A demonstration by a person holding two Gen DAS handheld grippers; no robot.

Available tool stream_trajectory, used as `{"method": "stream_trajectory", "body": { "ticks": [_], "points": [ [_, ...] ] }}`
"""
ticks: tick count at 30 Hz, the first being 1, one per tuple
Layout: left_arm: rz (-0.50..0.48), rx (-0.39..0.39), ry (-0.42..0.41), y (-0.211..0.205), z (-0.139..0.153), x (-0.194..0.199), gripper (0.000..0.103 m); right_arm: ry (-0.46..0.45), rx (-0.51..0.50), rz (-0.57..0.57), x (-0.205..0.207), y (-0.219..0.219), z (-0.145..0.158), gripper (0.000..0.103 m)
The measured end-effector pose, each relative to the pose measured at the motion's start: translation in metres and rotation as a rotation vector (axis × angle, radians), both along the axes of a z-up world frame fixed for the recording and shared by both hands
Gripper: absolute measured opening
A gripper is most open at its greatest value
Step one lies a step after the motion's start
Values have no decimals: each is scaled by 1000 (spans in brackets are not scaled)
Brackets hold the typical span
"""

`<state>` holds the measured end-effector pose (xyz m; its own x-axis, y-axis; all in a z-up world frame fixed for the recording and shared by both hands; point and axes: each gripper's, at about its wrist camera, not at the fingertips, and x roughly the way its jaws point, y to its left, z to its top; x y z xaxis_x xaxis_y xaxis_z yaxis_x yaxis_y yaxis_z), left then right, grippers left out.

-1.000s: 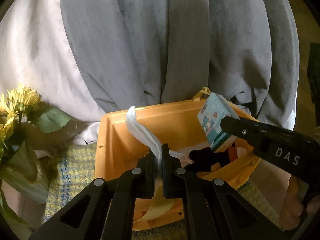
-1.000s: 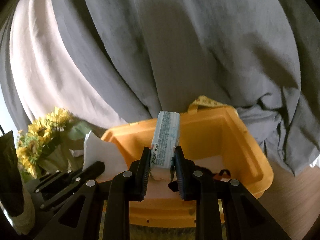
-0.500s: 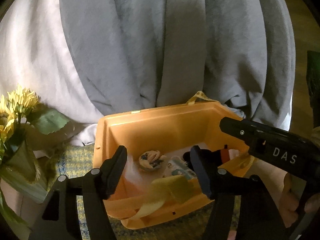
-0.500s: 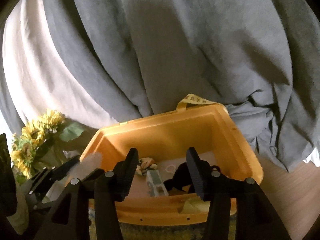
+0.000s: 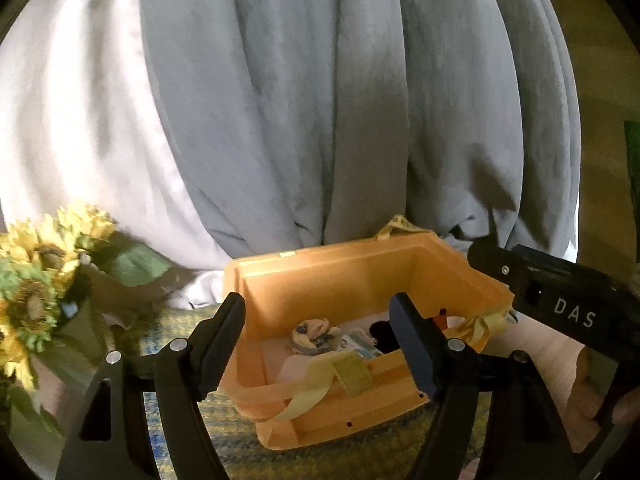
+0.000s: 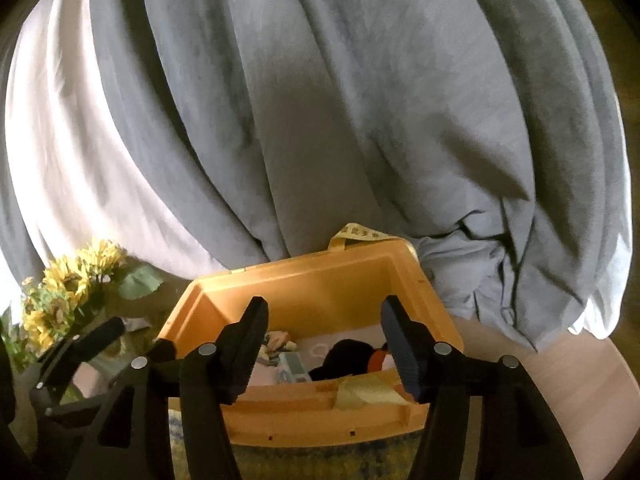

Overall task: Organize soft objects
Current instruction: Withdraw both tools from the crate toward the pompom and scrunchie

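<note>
In the left wrist view the left gripper (image 5: 318, 340) fills the near edge, its two black fingers (image 5: 224, 336) spread wide and opening further, with nothing pinched between them — only open air above the bin. The right gripper (image 6: 324, 340), seen in the right wrist view, is likewise parting its jaws and holds nothing; its black body marked "DAS" also juts in at 3 o'clock of the left view.

Just beyond both sets of fingertips sits the orange bin (image 5: 360, 276), resting on a woven yellow-and-blue mat (image 5: 224, 440). A pale yellow strap (image 5: 320, 380) drapes over the bin's near rim, and another loop of it stands up at the far rim, at about 12 o'clock of the bin. Inside, on the pale floor of the bin, the soft objects lie together: a rolled bundle of patterned cloth (image 5: 314, 334) toward 10 o'clock, a small tissue pack (image 6: 294, 370) beside it near the centre, and a black plush toy (image 6: 350, 358) with an orange patch toward 3 o'clock.

At 9 o'clock of both views stands a bunch of sunflowers (image 5: 36, 280) with green leaves. Behind everything hangs a grey curtain (image 5: 320, 120) — its lower folds gather just behind the bin — with a white curtain (image 5: 72, 120) to its left.
</note>
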<state>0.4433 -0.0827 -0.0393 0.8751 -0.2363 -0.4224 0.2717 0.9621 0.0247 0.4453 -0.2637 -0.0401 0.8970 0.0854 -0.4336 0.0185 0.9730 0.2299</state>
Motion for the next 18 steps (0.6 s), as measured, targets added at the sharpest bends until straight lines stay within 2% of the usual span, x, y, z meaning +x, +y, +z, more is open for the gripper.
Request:
{"method": "stream_trajectory", "body": {
  "ticks": [4, 10, 18],
  "points": [
    [16, -5, -33, 7, 11, -18, 76, -29, -17, -25, -18, 3, 11, 74],
    [25, -5, -64, 15, 22, -44, 79, -65, -41, -43, -44, 8, 24, 79],
    [32, -2, -77, 23, 24, -78, 80, -63, -57, -60, -78, 15, 27, 85]
  ]
}}
